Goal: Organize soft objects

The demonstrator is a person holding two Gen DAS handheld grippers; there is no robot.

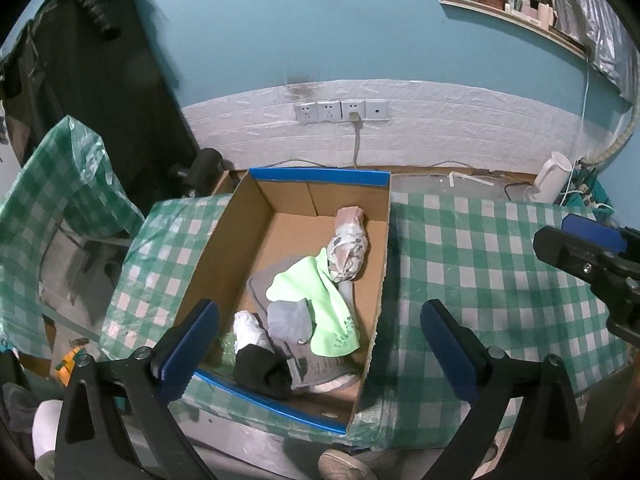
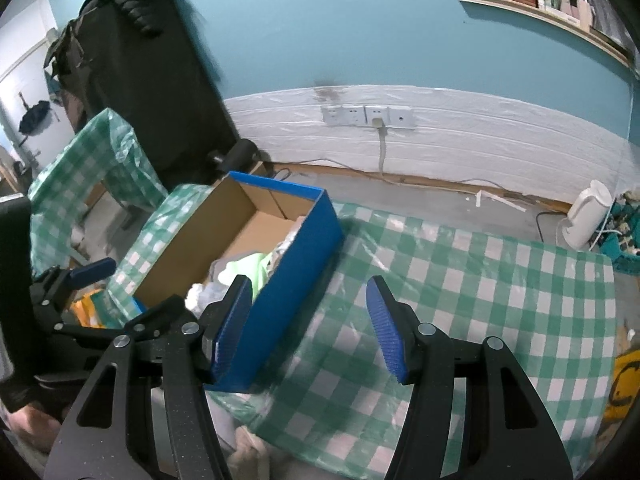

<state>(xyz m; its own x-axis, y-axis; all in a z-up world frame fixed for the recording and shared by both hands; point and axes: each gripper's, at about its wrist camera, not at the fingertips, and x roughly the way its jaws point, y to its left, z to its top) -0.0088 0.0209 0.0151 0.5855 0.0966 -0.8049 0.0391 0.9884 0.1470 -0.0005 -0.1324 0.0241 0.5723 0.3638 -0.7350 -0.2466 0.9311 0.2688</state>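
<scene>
Cardboard box [image 1: 280, 216], blue-edged, on the checked bench [image 1: 472, 248], lies ahead of and between the left gripper [image 1: 320, 344] jaws, which are released wide with nothing between them. Inside the box: lime cloth [image 1: 320, 300], black sock [image 1: 260, 368], grey pieces, a wrapped bundle [image 1: 348, 252]. Right gripper [image 2: 308, 328] jaws part-spread and empty; box wall just beside its left pad.

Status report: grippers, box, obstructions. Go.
Left gripper open, empty. Right gripper open, empty. Soft items piled in cardboard box. Checked tablecloth bare, nothing blocking.
</scene>
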